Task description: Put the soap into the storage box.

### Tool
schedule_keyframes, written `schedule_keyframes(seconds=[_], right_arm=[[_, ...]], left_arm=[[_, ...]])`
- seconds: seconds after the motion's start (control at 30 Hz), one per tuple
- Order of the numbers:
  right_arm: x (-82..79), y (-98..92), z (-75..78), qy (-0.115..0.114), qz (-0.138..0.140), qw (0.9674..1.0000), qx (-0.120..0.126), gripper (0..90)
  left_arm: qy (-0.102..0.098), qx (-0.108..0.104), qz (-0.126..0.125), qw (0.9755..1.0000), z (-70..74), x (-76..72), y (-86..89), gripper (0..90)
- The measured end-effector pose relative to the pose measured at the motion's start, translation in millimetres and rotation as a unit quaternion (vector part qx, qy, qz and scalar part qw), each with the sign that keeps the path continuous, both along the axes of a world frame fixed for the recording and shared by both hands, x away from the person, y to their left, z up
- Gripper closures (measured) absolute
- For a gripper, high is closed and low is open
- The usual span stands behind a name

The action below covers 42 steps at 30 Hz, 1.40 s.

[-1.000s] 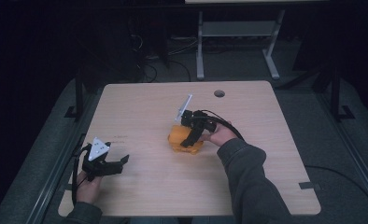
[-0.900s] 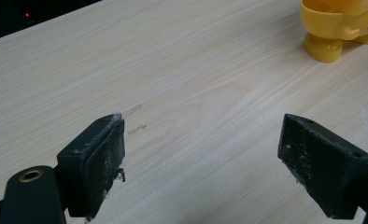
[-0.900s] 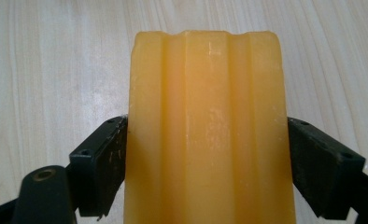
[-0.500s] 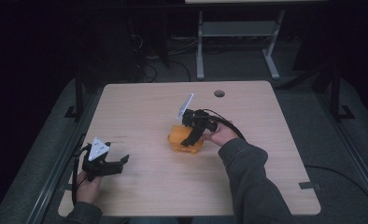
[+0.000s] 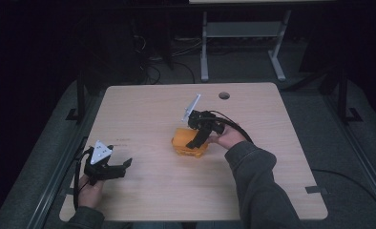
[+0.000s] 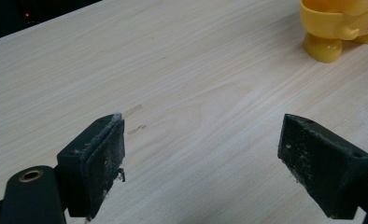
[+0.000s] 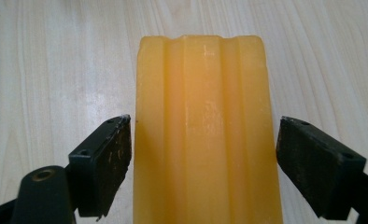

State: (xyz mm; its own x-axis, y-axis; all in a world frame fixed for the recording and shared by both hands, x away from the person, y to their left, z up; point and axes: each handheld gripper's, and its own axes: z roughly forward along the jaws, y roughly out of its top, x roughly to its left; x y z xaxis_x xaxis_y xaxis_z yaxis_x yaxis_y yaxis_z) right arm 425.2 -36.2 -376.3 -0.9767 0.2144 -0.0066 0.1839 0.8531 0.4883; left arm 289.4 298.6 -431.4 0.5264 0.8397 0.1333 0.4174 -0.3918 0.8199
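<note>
Two spread jaws of the right gripper (image 7: 203,163) straddle the yellow toy (image 7: 203,130), seemingly lined up to clamp it; the left gripper (image 6: 203,163), also gaping, waits apart.

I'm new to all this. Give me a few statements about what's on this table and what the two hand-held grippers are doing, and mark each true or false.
1. The right gripper has its jaws on either side of the orange plastic object. True; the jaws are spread, with a gap showing at the right one.
2. The left gripper is clamped on a blue cup. False; its jaws are wide open over bare table, holding nothing.
3. The orange plastic object rests on the wooden table. True.
4. Both grippers are working on the same object. False; in the high view the left gripper sits near the table's front left corner, well apart from the object.
5. The tabletop has a small round hole near its far edge. True.
</note>
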Motion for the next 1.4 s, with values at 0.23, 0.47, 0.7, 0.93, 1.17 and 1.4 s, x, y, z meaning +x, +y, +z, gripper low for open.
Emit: schedule_keyframes(seconds=[0.23, 0.47, 0.7, 0.93, 1.17, 1.4], right_arm=[[-1.6, -5.3, 4.7, -0.005, -0.002, 1.0000, 0.002, 18.2], [-3.7, -10.3, 8.3, -0.007, -0.006, 0.9999, 0.004, 18.2], [-5.1, -14.1, 11.2, -0.011, -0.010, 0.9999, 0.006, 18.6], [-7.4, -21.6, 15.7, -0.016, -0.019, 0.9997, 0.009, 19.0], [-9.2, -27.9, 17.2, -0.020, -0.024, 0.9995, 0.010, 19.5], [-12.5, -37.8, 19.4, -0.022, -0.033, 0.9991, 0.014, 19.5]], left_arm=[[0.000, 0.001, -0.001, 1.0000, -0.1, 0.0, -0.6, 14.1], [0.000, 0.001, -0.001, 1.0000, -0.2, 0.2, -0.5, 14.1], [0.000, 0.002, -0.001, 1.0000, 0.0, 0.1, -0.3, 14.1], [-0.002, 0.001, -0.001, 1.0000, -0.6, 0.3, -0.8, 14.1], [-0.002, 0.001, -0.003, 1.0000, -1.0, 0.3, -1.3, 14.1], [0.001, 0.002, -0.002, 1.0000, -0.9, 0.2, -1.6, 14.1]])
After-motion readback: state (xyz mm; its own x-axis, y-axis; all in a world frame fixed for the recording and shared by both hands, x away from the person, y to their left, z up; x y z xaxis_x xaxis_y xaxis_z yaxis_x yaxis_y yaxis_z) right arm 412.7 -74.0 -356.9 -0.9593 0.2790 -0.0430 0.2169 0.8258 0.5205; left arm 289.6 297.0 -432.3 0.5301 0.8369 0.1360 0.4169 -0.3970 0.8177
